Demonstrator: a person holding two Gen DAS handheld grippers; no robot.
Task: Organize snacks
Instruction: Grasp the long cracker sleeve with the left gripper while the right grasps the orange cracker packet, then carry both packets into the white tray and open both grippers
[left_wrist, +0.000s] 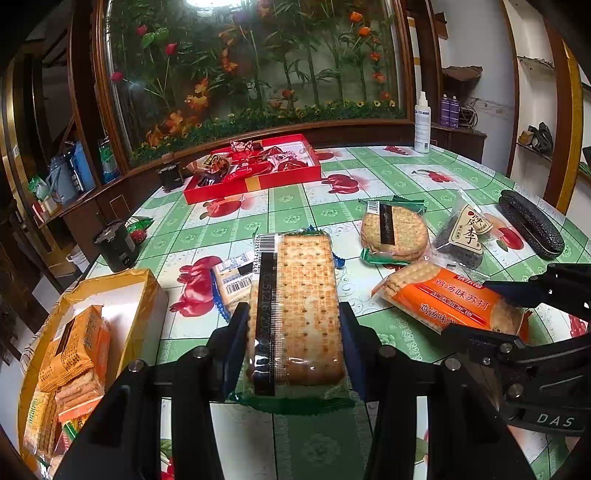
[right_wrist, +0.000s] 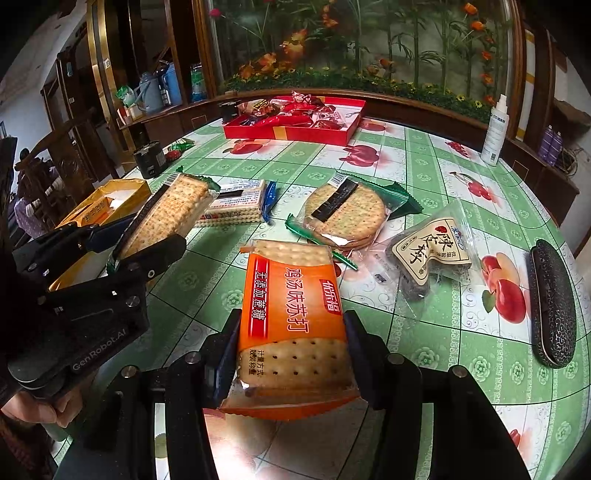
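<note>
My left gripper (left_wrist: 293, 332) is shut on a green-edged clear pack of square crackers (left_wrist: 295, 302), held above the table; the pack also shows in the right wrist view (right_wrist: 170, 214). My right gripper (right_wrist: 291, 343) is shut on an orange soda-cracker pack (right_wrist: 291, 317), which also shows in the left wrist view (left_wrist: 450, 302). A yellow box (left_wrist: 122, 295) with several cracker packs stands at the left. A red tray (left_wrist: 258, 181) with red-wrapped sweets sits at the far side.
On the green tablecloth lie a round-cracker pack (right_wrist: 343, 214), a blue-edged cracker pack (right_wrist: 236, 206), a dark plum bag (right_wrist: 432, 251) and a black case (right_wrist: 550, 306). A white spray bottle (right_wrist: 495, 129) stands at the back right. A black cup (left_wrist: 114, 243) stands at the table's left edge.
</note>
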